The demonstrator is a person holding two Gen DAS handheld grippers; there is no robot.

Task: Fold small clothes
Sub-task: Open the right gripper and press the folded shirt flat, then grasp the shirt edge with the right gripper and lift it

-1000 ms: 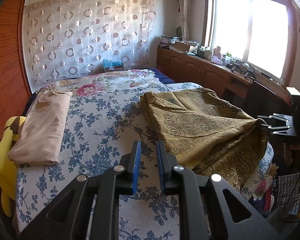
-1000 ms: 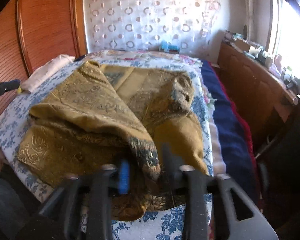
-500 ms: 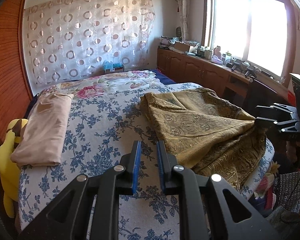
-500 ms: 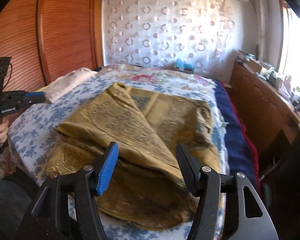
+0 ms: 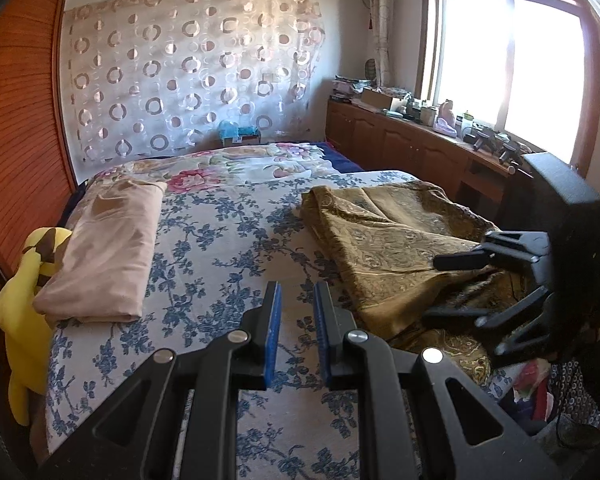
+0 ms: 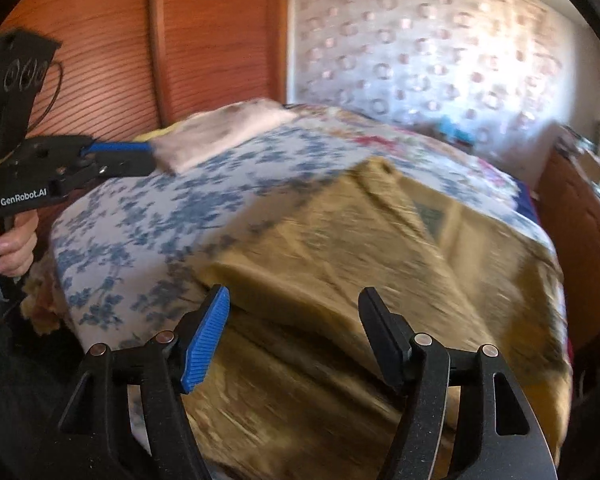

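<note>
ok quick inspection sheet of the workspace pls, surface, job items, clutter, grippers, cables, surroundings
surface: bed with blue floral cover
job's things: gold patterned cloth loosely folded at the bed's window-side edge; folded pink cloth on the opposite side
clutter: yellow plush toy beside the bed
grippers: left gripper narrow gap, nothing between; right gripper opening, nothing between, over the gold cloth
cables: nothing seen
surroundings: window, cluttered wooden cabinets, circle-pattern curtain
</note>
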